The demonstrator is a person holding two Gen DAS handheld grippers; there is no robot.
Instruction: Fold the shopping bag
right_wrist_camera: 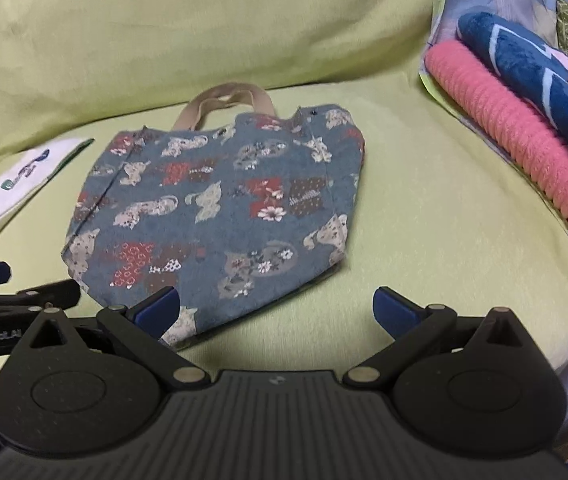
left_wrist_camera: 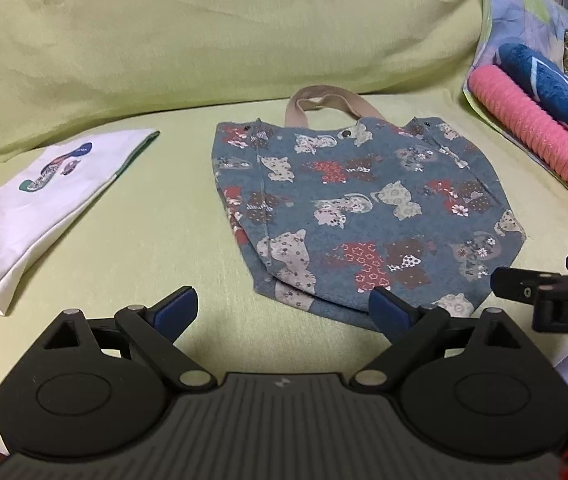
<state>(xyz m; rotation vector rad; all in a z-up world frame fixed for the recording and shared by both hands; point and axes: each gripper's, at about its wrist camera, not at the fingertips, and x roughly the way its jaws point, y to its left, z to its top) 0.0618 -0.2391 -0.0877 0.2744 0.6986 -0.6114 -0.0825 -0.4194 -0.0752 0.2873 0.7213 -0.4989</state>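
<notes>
A blue cat-print shopping bag (left_wrist_camera: pixel 363 208) lies flat, unfolded, on a green-covered sofa (left_wrist_camera: pixel 164 220), handles away. Both the left gripper (left_wrist_camera: pixel 284 308) and right gripper (right_wrist_camera: pixel 276 308) hover at its near edge, fingers wide apart, holding nothing.

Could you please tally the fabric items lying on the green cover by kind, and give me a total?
Bags: 2, a blue cat-print tote and a white printed bag.
Rolled or folded towels: 2, one pink and one dark blue.
Total: 4. Other cloth at the far right is too cropped to count.
</notes>
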